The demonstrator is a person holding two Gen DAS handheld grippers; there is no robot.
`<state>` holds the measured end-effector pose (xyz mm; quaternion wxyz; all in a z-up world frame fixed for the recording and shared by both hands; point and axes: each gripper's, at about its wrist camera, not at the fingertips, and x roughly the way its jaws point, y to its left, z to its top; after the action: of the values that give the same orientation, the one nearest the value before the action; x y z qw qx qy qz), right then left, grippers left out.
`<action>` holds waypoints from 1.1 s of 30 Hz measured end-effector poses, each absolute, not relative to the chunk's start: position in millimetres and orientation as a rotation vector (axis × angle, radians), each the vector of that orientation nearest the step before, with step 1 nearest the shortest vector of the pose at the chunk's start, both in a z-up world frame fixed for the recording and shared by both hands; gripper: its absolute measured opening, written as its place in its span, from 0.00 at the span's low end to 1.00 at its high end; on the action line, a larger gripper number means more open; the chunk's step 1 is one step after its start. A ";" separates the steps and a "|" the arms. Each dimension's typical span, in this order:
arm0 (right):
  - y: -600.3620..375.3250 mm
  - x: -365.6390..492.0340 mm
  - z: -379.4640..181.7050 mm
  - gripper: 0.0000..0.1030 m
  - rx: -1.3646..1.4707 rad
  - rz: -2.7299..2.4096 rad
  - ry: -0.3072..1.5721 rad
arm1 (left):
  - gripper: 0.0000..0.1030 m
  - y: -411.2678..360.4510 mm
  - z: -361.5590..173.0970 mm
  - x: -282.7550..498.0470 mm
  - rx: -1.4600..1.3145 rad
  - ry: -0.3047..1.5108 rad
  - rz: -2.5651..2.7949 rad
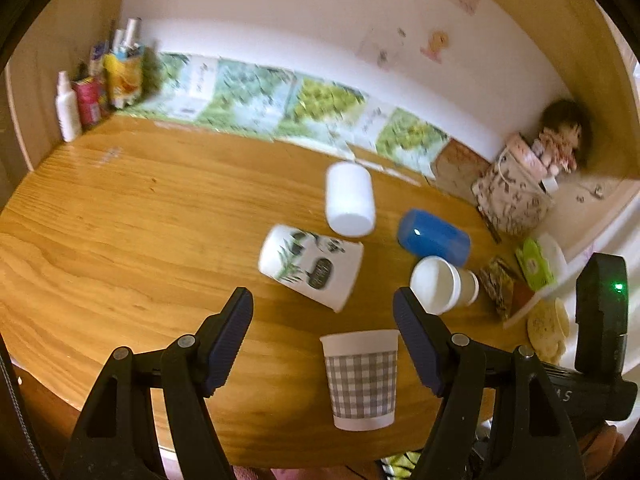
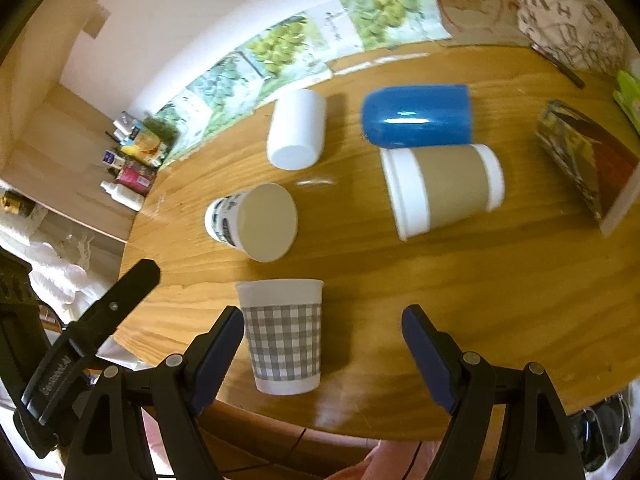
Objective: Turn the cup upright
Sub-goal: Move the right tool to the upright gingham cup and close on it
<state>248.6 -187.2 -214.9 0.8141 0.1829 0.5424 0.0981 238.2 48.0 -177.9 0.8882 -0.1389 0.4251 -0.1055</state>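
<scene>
A grey-checked paper cup [image 1: 361, 378] stands upright near the table's front edge; it also shows in the right wrist view [image 2: 283, 336]. Four cups lie on their sides behind it: a plant-printed white cup [image 1: 310, 266] [image 2: 253, 222], a plain white cup [image 1: 349, 205] [image 2: 296, 129], a blue cup [image 1: 434, 237] [image 2: 417, 115] and a brown-sleeved paper cup [image 1: 443, 285] [image 2: 443, 189]. My left gripper [image 1: 323, 302] is open and empty above the checked cup. My right gripper [image 2: 322, 321] is open and empty, with the checked cup near its left finger.
The wooden table [image 1: 132, 216] backs onto a wall lined with leaf-print panels [image 1: 256, 98]. Bottles and cartons [image 1: 100, 84] stand at the back left. A patterned bag [image 1: 512, 196], a doll [image 1: 560, 136], a book [image 2: 580, 156] and packets [image 1: 534, 266] crowd the right side.
</scene>
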 end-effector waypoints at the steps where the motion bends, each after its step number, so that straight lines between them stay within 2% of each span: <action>1: -183.6 250.0 -215.4 0.80 0.386 0.220 1.151 | 0.74 52.1 -177.3 236.0 -0.287 0.872 -0.210; 19: -101.6 271.9 -259.3 0.80 0.310 0.353 1.280 | 0.74 112.1 -189.2 218.1 -0.298 0.897 -0.086; 33: -80.4 288.0 -277.7 0.80 0.276 0.374 1.337 | 0.74 118.3 -195.0 217.5 -0.286 0.945 -0.092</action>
<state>288.0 -80.4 -277.7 0.7598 0.1269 0.6141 0.1717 217.5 118.3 -195.0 0.8796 -0.1370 0.4534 -0.0442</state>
